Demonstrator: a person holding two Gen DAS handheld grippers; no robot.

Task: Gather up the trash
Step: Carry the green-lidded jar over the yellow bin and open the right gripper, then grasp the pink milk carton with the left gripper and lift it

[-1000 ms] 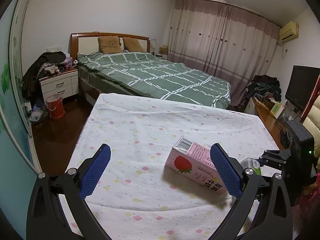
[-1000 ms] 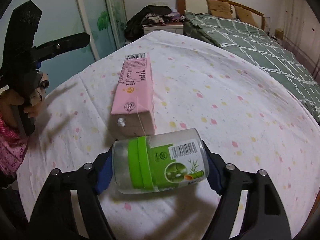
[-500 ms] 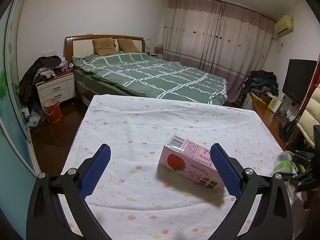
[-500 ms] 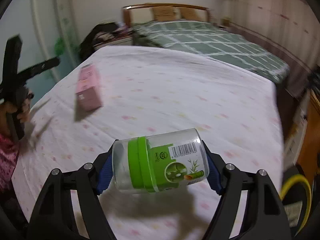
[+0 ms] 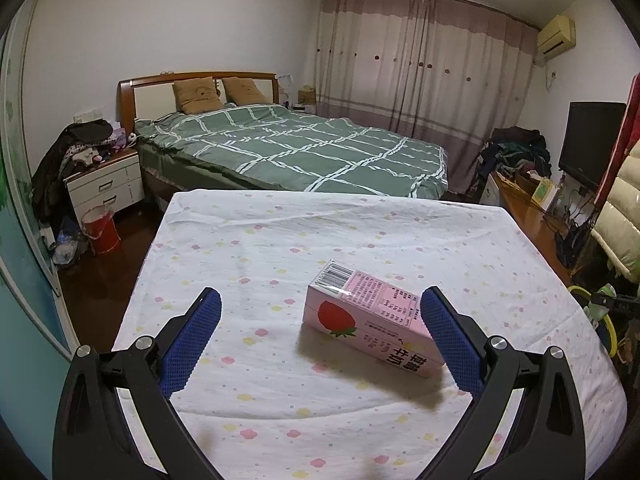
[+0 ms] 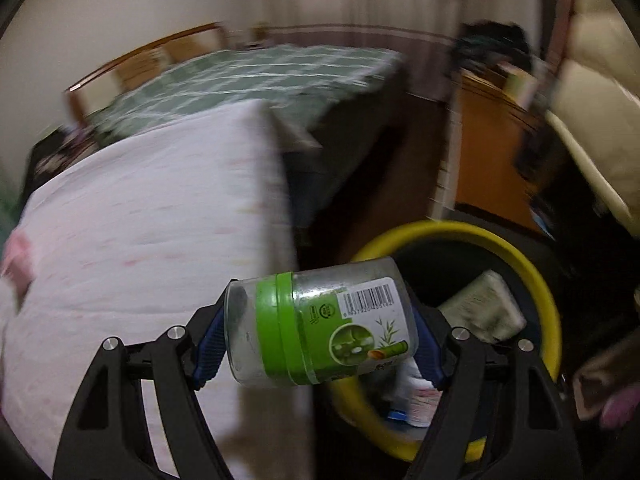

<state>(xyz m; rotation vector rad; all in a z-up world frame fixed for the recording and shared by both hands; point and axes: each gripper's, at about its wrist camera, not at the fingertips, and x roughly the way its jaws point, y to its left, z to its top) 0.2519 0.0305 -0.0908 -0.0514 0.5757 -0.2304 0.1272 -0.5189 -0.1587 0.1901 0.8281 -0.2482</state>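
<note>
Place: you're in a home bedroom.
Evidence ahead of your left claw: made bed [image 5: 288, 148], nightstand [image 5: 106, 186], drawn curtains [image 5: 420, 64].

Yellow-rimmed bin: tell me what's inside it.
The yellow-rimmed bin holds a grey-green packet and white wrappers. The held jar and right gripper hide the rest.

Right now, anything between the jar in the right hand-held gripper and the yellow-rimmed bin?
Nothing visible. The right hand-held gripper holds the clear green-labelled jar sideways beside the table edge, with the yellow-rimmed trash bin open just past and below it. The bin already holds some trash. The view is motion-blurred, so small obstacles could be missed.
</note>
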